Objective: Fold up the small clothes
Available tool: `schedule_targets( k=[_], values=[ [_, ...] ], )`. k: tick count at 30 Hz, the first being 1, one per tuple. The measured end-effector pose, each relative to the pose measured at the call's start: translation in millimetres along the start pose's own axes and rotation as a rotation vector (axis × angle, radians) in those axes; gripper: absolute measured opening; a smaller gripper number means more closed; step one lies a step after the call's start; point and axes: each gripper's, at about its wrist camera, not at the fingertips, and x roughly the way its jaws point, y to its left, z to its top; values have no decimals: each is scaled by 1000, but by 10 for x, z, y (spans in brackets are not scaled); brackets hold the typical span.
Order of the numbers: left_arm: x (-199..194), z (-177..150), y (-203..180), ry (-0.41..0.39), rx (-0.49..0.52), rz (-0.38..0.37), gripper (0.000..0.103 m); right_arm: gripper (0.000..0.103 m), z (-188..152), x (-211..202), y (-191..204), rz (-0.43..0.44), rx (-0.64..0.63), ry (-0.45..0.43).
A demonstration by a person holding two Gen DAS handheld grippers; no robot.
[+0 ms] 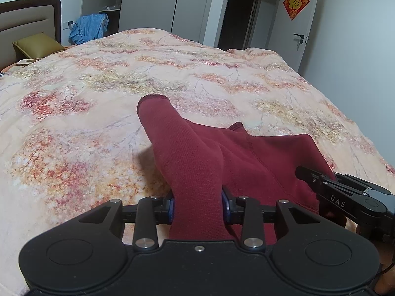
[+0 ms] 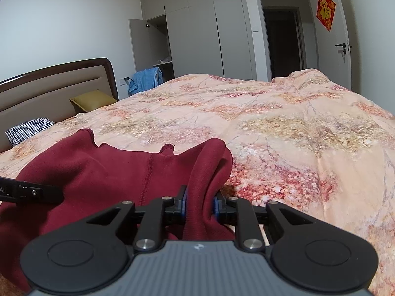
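Note:
A small dark red knit garment (image 1: 246, 155) lies bunched on the floral bedspread (image 1: 98, 98). My left gripper (image 1: 197, 204) is shut on a fold of it, and one sleeve-like end sticks up and away. My right gripper (image 2: 200, 207) is shut on another fold of the same dark red garment (image 2: 111, 172), near its right edge. The right gripper also shows at the right of the left wrist view (image 1: 340, 192), and the left gripper shows at the left edge of the right wrist view (image 2: 29, 192). The two grippers are close together, side by side.
The bedspread (image 2: 284, 128) covers a wide bed with a padded headboard (image 2: 49, 91). An olive pillow (image 2: 91, 100) and a houndstooth cushion (image 2: 27, 129) lie at the head. A blue cloth (image 2: 145, 79) hangs by the wardrobe (image 2: 209, 37). A door (image 2: 333, 49) is at the far right.

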Motion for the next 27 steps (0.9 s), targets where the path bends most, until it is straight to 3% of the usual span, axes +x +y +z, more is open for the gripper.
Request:
schedule_targets(
  k=[4,9,11,19,23,27],
  values=[
    [20,-5,10,11,-11,21,46,27,7,-1,-1,-8,2,4],
    [24,-12,10,33,-27,43,67,43,20,-31,-7,-20,-5,9],
    [4,-7,3,32,-32,50,78,58,21,-63,-6,-31,-12,3],
    [-107,41,-52,21,-38,58,87,81,54,-196,2,-43,-24,-22],
    [-214,67,-93,-10,-30,80,98,96,92,-288,26,-48,-35,-52],
    [-334,87,-123,-28,-34,89,101,103,136,-413,43,-62,-41,-85]
  ],
)
